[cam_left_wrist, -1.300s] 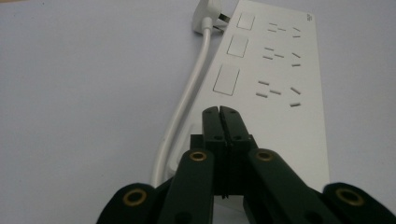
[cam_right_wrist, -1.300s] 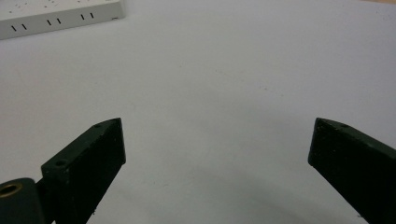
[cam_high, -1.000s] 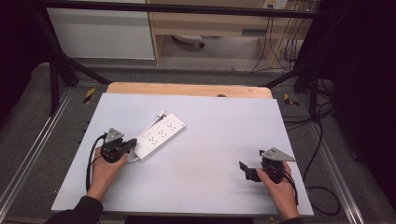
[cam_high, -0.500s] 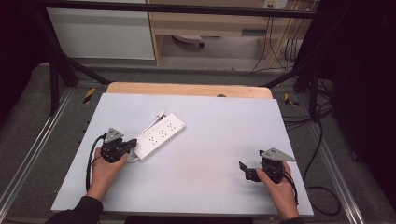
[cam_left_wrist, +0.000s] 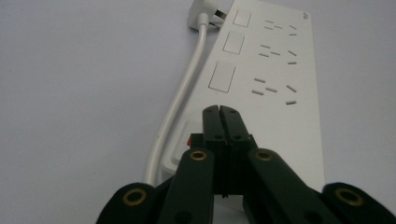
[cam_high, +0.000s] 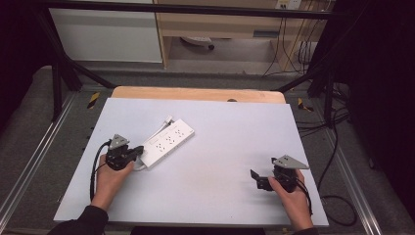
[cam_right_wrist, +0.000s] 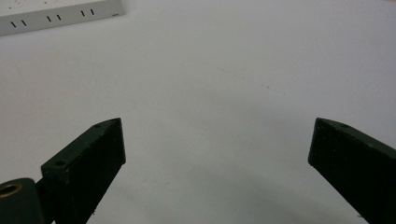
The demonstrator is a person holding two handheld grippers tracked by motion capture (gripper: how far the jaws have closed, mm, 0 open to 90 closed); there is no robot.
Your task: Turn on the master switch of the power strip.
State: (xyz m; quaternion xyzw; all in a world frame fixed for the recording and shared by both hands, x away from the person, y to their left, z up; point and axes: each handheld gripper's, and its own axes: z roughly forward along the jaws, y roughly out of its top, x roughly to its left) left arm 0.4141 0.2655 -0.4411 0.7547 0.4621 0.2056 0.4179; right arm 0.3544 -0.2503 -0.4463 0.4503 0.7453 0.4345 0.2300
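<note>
So the white power strip [cam_high: 169,142] is lying flat on the left half of the counter [cam_high: 225,196], angled, with its white cord [cam_left_wrist: 184,88] running along one long side up to the plug at the far end. The left hand-held gripper [cam_left_wrist: 220,111] is clenched tight, jaws pressed together with nothing between them, tips sitting right over the near end of the strip by the little red switch [cam_left_wrist: 190,139]. The right hand-held gripper [cam_right_wrist: 217,149] is way off on the right side, jaws spread wide and released, just bare counter between them.
</note>
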